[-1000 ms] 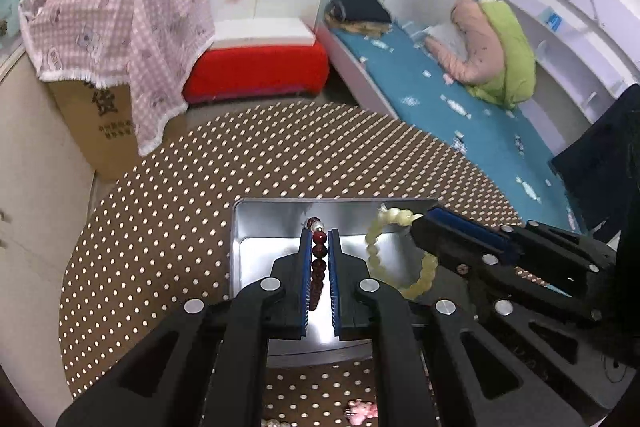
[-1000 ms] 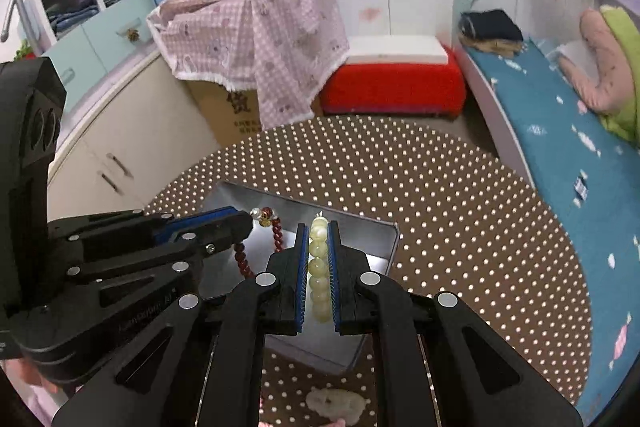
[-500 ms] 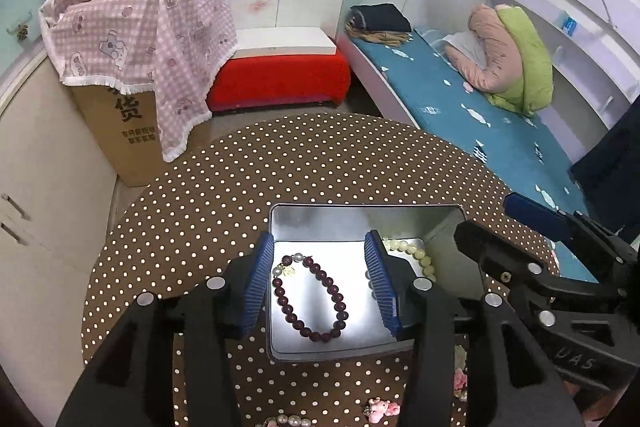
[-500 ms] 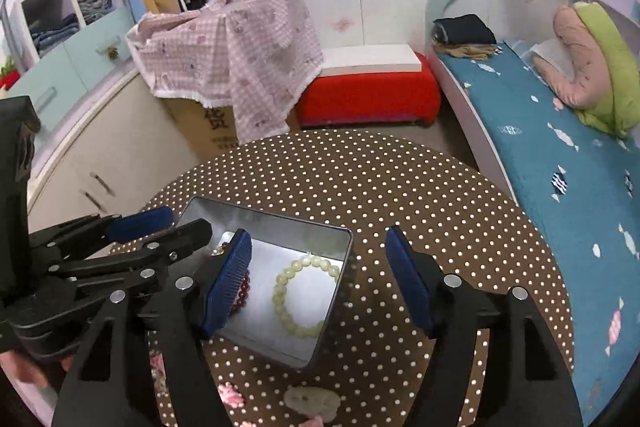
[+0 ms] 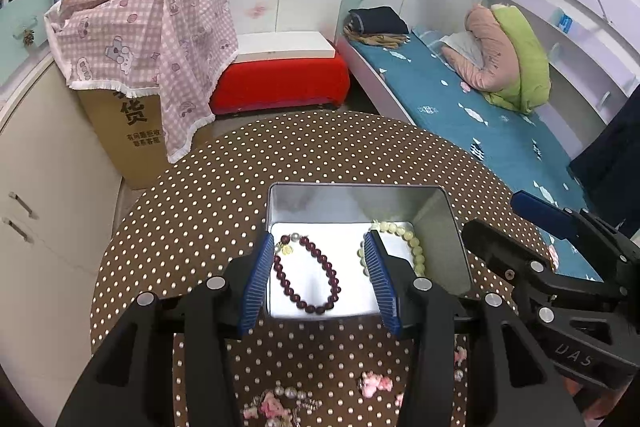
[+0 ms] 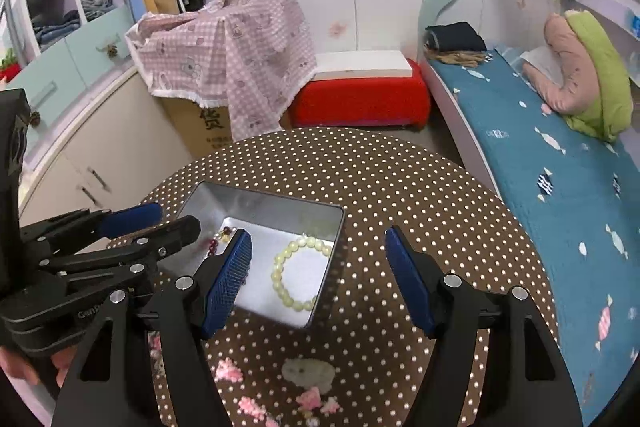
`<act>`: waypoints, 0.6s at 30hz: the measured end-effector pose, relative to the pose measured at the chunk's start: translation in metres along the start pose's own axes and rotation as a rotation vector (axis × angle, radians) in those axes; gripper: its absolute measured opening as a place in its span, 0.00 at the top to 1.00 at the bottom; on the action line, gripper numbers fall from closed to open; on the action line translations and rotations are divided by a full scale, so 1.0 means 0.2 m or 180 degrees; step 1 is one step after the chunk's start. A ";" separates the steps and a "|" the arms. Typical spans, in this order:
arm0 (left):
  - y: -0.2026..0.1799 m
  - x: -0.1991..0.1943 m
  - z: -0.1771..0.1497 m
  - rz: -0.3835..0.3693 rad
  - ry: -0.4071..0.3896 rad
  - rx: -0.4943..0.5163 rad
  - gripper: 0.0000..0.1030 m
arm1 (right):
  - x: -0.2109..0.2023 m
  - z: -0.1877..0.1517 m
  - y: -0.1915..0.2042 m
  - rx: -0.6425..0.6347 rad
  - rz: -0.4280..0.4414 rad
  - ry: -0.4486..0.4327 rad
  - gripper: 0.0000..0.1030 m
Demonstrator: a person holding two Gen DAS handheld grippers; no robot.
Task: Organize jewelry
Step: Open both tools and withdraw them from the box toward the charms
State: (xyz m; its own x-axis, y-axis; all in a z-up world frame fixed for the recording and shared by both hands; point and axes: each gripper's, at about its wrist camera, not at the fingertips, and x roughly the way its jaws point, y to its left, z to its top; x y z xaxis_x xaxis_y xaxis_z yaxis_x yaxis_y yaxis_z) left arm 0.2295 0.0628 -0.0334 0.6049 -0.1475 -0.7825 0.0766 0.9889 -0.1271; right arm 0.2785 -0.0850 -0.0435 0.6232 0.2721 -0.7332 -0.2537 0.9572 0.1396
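An open metal tin (image 5: 452, 227) stands on the brown polka-dot table (image 5: 320, 155). Inside it lie a dark red bead bracelet (image 5: 308, 275) on the left and a pale yellow-green bead bracelet (image 5: 404, 239) on the right. My left gripper (image 5: 318, 251) hovers open above the red bracelet, holding nothing. In the right wrist view, my right gripper (image 6: 319, 241) stands wide open over the tin's near right corner (image 6: 320, 307), above the pale bracelet (image 6: 298, 271) and empty. The left gripper (image 6: 172, 223) partly hides the red bracelet (image 6: 218, 241) there.
Pink and pearl trinkets (image 5: 280, 403) lie on the table in front of the tin, with a pale piece (image 6: 308, 371) among them. Beyond the table stand a cloth-draped cardboard box (image 5: 136, 123), a red ottoman (image 5: 280, 87) and a bed (image 5: 460, 115). A hand (image 6: 16, 367) holds the left gripper.
Both grippers opened and let their bracelets go; the red and the pale bracelet now lie on the tin's floor. Both grippers have lifted and drawn back from the tin.
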 end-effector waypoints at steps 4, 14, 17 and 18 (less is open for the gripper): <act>-0.02 -0.07 -0.05 0.0017 -0.0041 0.0003 0.56 | -0.09 -0.05 0.01 -0.0002 -0.0007 -0.0050 0.35; -0.03 -0.23 -0.21 0.0076 -0.0058 -0.0037 0.56 | -0.31 -0.20 0.05 -0.0033 -0.0026 -0.0165 0.35; -0.03 -0.26 -0.26 0.0097 -0.0057 -0.0051 0.56 | -0.36 -0.24 0.05 -0.0021 -0.0067 -0.0192 0.34; -0.04 -0.27 -0.27 0.0103 -0.0052 -0.0055 0.56 | -0.38 -0.26 0.05 -0.0034 -0.0089 -0.0192 0.34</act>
State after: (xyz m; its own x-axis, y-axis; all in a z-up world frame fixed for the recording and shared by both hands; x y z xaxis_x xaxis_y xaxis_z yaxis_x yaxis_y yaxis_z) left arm 0.1522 0.0627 -0.0231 0.6197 -0.1150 -0.7764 0.0431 0.9927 -0.1126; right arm 0.1906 -0.1004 -0.0202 0.6736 0.2510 -0.6952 -0.2431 0.9635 0.1123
